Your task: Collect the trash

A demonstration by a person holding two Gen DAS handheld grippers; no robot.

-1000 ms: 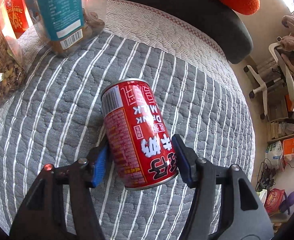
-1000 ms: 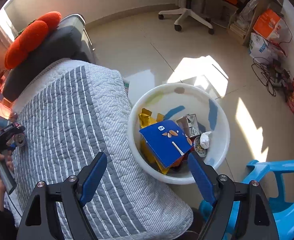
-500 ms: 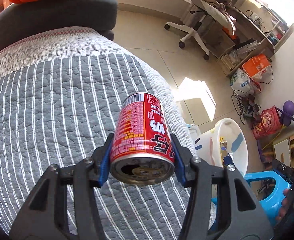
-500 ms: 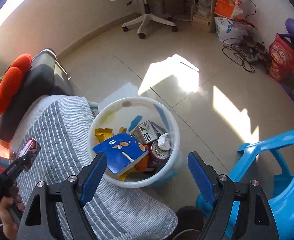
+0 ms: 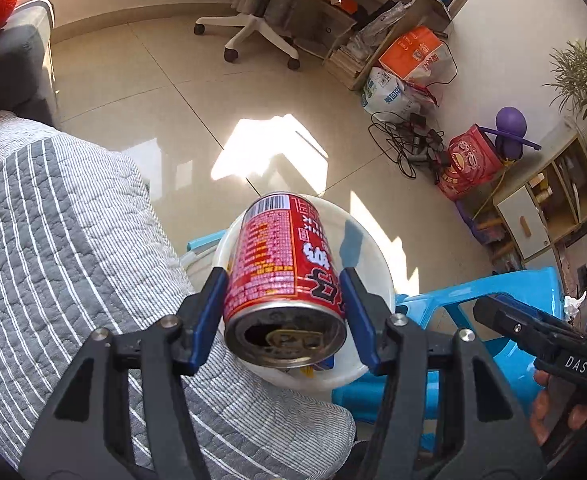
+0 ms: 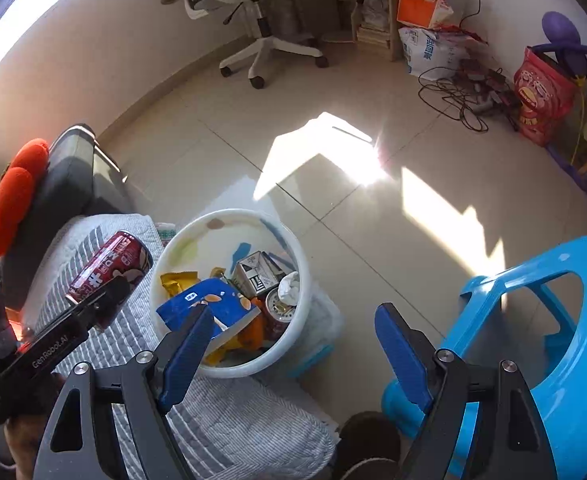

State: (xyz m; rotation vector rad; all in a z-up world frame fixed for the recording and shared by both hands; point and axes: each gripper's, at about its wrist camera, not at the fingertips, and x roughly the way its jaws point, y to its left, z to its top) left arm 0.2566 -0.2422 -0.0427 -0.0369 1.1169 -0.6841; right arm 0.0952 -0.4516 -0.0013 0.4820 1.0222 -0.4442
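Left gripper [image 5: 283, 294]: fingers clamped on one red drink can [image 5: 283, 264], held in the air, opened top facing the camera. From the right wrist view the can [image 6: 109, 270] hangs over the quilt edge [image 6: 129, 320], just beside the white bin [image 6: 293, 248], not over its mouth.

Right gripper [image 6: 293, 340]: fingers wide apart, holding nothing.

Risk: letting go here likely drops the can on the quilt or clips the rim. Leftover drink could spill through the opening.

Count: one bin, partly full; one blue plastic chair [image 6: 541, 320]; a second can [image 6: 279, 306] visible among the trash.
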